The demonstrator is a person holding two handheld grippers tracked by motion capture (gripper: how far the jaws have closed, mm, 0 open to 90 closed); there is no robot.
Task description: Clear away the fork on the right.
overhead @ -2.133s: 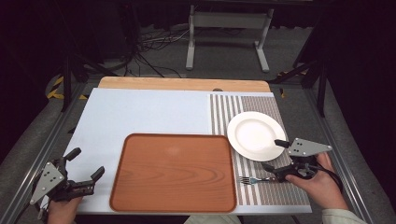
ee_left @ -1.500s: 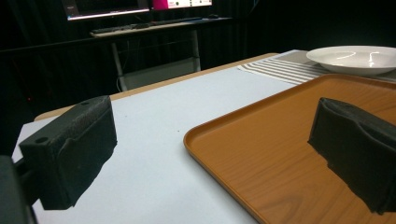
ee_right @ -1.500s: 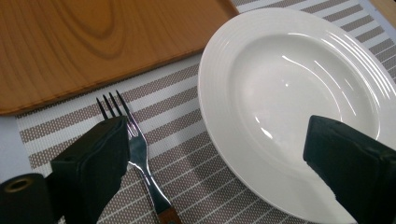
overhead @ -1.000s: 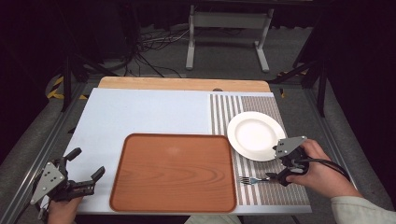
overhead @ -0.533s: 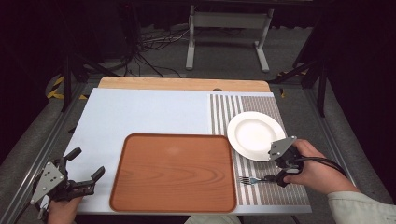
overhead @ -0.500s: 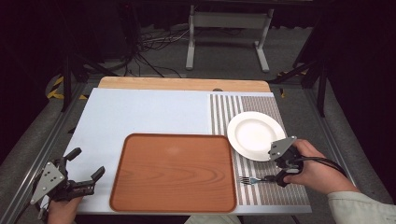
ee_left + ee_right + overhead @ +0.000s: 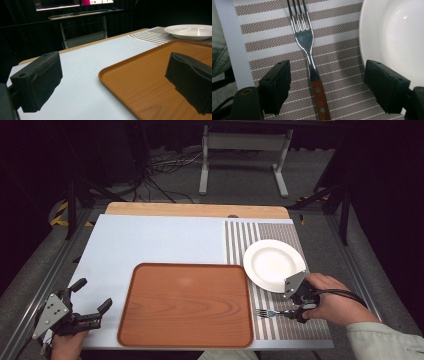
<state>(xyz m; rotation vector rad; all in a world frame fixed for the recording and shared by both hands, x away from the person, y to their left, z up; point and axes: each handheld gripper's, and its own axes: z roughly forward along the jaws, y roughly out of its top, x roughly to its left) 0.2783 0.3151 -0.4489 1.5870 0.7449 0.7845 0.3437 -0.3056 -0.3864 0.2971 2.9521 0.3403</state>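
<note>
A fork (image 7: 266, 312) with a wooden handle lies on the striped placemat (image 7: 240, 240), tines pointing toward the tray. My right gripper (image 7: 292, 311) hangs over the handle end. In the right gripper view the fork (image 7: 308, 47) runs up between the two pads, and the right gripper (image 7: 329, 80) stands open. Its jaws have just been closing, with a gap still on each side of the handle. A white plate (image 7: 272, 264) sits just beyond the right hand. My left gripper (image 7: 93, 295) rests open at the table's front left corner with nothing between its jaws.
A brown wood-grain tray (image 7: 187, 302) lies at the front middle, between the two grippers; its rim (image 7: 117, 66) passes between the left jaws' line of sight. The plate's edge (image 7: 392, 32) lies close beside the right gripper's far pad. Pale blue tabletop (image 7: 160, 237) stretches behind the tray.
My right hand has shifted a little left and tipped its gripper down over the fork's handle. The left gripper, fork, plate and tray stay where they were.
</note>
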